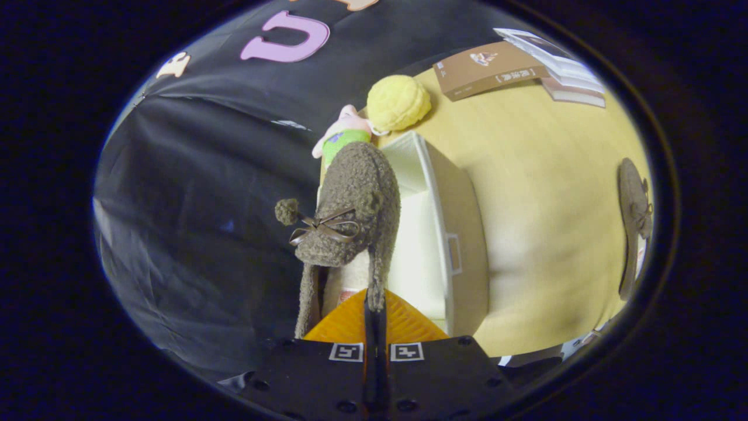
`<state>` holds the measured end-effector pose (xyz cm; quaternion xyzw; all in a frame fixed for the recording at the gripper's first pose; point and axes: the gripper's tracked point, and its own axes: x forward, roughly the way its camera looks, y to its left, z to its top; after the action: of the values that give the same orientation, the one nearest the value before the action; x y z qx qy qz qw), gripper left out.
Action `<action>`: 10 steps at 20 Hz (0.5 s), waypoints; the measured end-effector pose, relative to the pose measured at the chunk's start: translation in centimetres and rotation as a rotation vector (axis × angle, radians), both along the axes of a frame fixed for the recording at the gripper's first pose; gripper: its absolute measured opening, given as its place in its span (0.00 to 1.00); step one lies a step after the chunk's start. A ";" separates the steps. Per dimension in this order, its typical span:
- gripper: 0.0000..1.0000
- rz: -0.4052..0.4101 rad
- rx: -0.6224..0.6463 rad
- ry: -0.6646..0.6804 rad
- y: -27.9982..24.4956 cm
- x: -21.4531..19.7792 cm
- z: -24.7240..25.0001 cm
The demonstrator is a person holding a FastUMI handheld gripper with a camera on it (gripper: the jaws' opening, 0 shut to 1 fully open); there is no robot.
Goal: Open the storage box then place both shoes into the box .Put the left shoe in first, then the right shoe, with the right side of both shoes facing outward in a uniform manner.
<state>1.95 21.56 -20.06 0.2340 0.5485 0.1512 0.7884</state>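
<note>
A fuzzy brown shoe point(350, 199) with bow and pompom hangs over the open white storage box point(435, 234); its twin point(634, 222) lies well apart from the box.

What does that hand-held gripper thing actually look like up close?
The hand-held gripper has a black body with round holes along it. Two small square black-and-white markers sit side by side near the front. Its two fingers have ribbed faces and taper to a wedge.

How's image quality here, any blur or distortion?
Gripper view: strong fisheye bending of the pale wooden table; soft overall, the fuzzy grey-brown bow shoe in the shut gripper reasonably sharp; the second matching shoe squashed beyond the open white storage box; no harsh glare.
</note>
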 end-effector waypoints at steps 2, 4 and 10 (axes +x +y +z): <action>0.03 0.012 -0.040 0.021 1.1 0.4 -1.9; 0.03 0.020 -0.091 0.043 1.8 0.5 -3.8; 0.03 0.037 -0.227 0.067 3.0 1.0 -8.4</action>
<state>2.98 24.57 -28.48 0.1378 0.5922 0.0950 0.7882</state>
